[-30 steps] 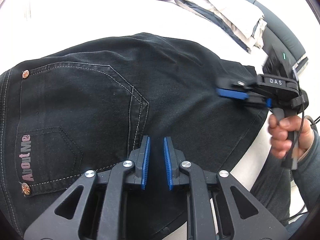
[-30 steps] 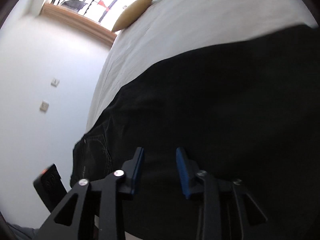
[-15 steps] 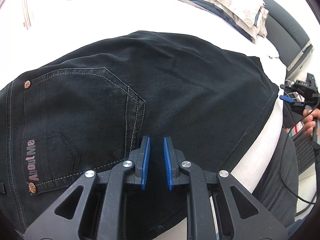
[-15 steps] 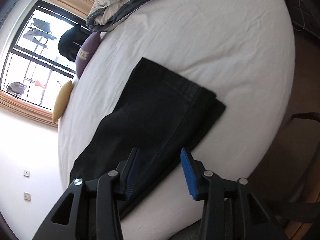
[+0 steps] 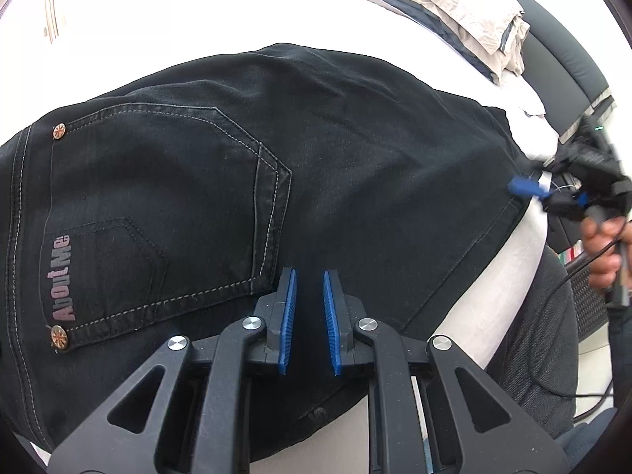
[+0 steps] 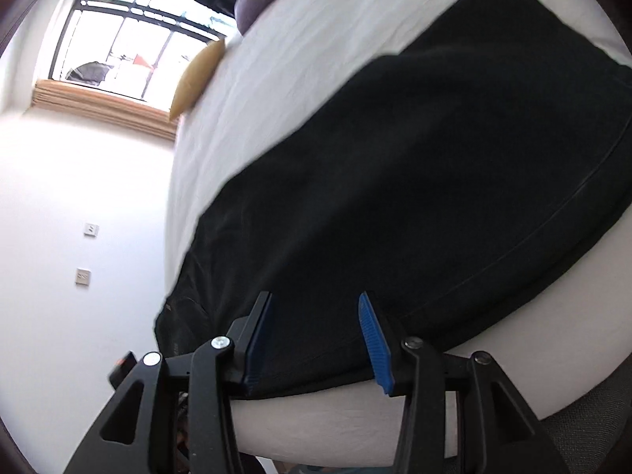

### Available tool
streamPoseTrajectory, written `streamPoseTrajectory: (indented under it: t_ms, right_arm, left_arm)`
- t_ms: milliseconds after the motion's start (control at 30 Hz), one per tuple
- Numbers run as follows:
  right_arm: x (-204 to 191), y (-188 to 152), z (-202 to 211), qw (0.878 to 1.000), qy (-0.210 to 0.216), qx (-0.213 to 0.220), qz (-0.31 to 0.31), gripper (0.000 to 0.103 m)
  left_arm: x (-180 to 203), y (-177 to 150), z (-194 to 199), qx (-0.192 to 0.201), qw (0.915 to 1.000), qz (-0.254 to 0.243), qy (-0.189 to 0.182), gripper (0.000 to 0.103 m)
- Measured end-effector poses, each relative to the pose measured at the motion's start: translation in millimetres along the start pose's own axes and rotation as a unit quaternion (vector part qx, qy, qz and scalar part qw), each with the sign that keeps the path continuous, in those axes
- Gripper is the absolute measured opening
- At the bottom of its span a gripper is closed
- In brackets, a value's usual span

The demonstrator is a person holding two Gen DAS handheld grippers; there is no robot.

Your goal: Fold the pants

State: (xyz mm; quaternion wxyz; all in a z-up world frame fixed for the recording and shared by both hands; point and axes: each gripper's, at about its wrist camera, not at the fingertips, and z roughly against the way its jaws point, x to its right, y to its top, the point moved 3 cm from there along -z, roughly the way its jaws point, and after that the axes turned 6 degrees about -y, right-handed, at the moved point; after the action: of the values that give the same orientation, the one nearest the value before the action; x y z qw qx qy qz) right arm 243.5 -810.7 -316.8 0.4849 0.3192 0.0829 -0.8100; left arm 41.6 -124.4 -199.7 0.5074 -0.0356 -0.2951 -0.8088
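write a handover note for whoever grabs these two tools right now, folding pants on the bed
Left tool: jaws nearly shut, low over the black pants beside the back pocket. Cannot tell if cloth is pinched.
Right tool: open, empty, at the pants' near edge towards the leg end.
Pants: flat on the white bed, pocket side up.
Done: legs appear stacked one on the other.
Left: probably grip the leg end and fold it across towards the waistband, then tidy.

Home bedroom: white-sheeted bed (image 6: 300, 47), cushions (image 6: 197, 77), window (image 6: 130, 31).
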Motion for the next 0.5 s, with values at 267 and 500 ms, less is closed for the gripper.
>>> streamPoseTrajectory:
  t_ms: [267,500]
  right_arm:
    - [47,-45,14,0.997,-0.054,-0.015,-0.058,0.000]
    - [44,-47,26,0.990,0.078,0.017,-0.121,0.035]
  left_arm:
    - [46,29,22,0.047,0.9973,-0.050,-0.028,0.014]
    - [75,37,-42,-0.028,0.9960,-0.053,-0.067,0.014]
